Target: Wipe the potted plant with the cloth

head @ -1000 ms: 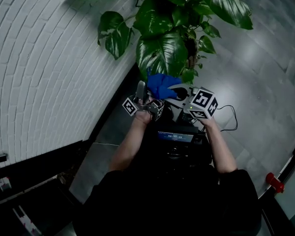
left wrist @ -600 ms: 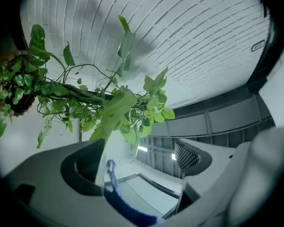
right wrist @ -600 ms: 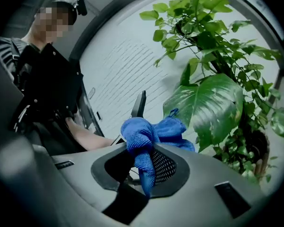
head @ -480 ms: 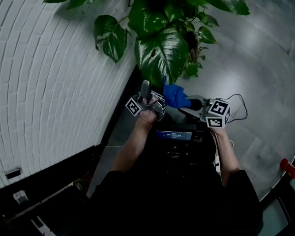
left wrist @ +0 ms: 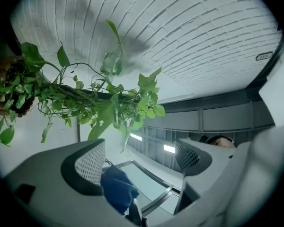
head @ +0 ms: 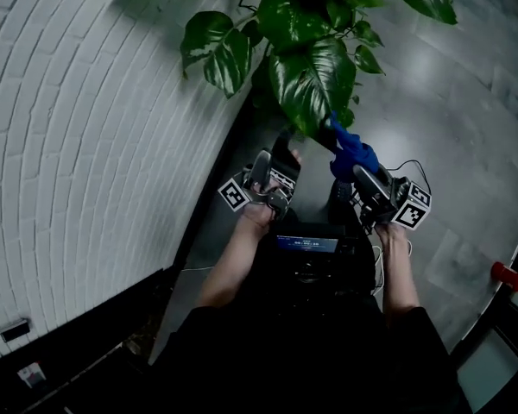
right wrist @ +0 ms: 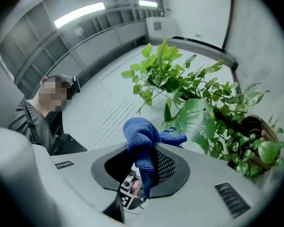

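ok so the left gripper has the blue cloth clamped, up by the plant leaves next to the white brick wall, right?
No: the right gripper has the blue cloth clamped, as the right gripper view shows; the left gripper is open. Rest holds: it's by the plant leaves, next to the white brick wall.

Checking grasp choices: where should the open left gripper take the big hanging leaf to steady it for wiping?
Probably near the drooping tip of the big leaf, coming from below with the left gripper. The leaf hangs tip down with its broad face showing, so a light pinch at the tip leaves the blade free for the cloth in the right gripper.
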A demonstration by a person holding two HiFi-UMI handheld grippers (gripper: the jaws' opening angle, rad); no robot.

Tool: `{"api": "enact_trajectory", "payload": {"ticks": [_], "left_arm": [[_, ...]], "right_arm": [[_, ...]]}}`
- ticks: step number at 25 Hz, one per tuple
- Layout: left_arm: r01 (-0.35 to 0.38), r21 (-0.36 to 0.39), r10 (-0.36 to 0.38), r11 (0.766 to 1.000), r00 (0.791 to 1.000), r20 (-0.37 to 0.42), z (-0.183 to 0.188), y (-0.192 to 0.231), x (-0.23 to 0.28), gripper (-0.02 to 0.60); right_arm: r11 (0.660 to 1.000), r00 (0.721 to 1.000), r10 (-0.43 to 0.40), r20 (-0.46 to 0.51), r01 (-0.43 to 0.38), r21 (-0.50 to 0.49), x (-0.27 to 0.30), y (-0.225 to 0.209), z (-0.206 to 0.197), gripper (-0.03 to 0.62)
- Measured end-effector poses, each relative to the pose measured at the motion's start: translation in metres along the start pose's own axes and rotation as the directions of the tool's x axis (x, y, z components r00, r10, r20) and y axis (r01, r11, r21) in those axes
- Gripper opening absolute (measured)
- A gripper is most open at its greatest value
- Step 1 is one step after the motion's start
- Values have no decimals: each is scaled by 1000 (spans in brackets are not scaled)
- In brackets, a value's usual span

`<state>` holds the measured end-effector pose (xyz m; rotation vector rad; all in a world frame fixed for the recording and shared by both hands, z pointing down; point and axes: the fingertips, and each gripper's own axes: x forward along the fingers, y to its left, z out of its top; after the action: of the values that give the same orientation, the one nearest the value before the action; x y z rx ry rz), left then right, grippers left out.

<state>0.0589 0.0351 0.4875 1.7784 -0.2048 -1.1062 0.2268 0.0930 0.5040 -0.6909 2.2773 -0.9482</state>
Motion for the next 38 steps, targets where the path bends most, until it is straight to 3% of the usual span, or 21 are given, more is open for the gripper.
{"api": "enact_trajectory", "payload": {"ticks": [5,9,11,16,23,38], "left_arm": [[89,-17,-90,996,993,-83,12,-51,-32,469],[164,-58,-171,985,974,-149,-1,-98,-53,469],[177,-75,-187,981,965,-181,-7,-117,-59,469],[220,-51,-225,974,947,-228,-12,-153,-57,468],[248,15,-239,969,948,-212,-10,-181,-58,468],[188,50,-172,981,959,-227,-97,-189,-40,468]], "right_arm": [[999,984,-34,173,40,-30,21,62,-24,97],[999,952,-32,304,28,18,22,123,-45,97],[998,943,-64,328,59,24,20,139,-56,97],[997,949,-66,310,78,-27,24,166,-60,97],[998,964,-8,267,25,-63,22,188,-66,97],[998,983,58,176,-52,-42,-36,206,-58,97]]}}
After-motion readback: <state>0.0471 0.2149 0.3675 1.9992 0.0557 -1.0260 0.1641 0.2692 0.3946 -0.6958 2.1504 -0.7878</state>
